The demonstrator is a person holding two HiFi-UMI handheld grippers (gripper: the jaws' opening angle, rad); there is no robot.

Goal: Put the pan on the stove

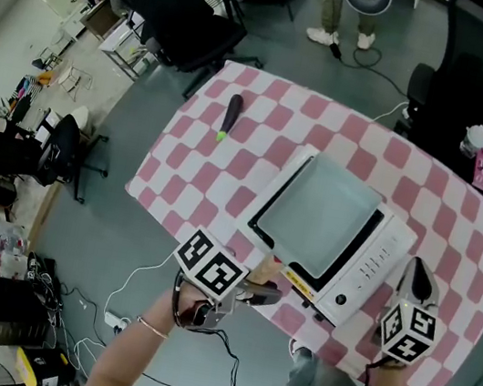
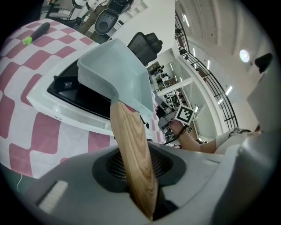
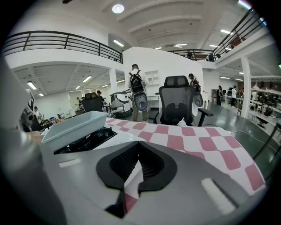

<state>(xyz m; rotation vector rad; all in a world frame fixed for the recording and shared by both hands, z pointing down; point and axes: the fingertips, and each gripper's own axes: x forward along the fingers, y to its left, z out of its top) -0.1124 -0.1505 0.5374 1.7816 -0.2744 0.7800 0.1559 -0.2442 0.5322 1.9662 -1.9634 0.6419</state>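
The pan (image 1: 317, 212) is resting on the stove (image 1: 378, 248), with its wooden handle (image 2: 131, 154) reaching toward the near left. Your left tool (image 1: 253, 292) is standing spread around that handle, and its pads are not pressing it. Your right tool (image 1: 418, 276) is pressed together and empty, just right of the stove. In my judgement, withdrawing at an angle is the risk: a pad catching the handle could be dragging the pan askew or off onto the table (image 1: 267, 100).

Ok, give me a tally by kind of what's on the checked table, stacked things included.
Pan: 1
Stove: 1
Dark green-tipped stick: 1
Total: 3
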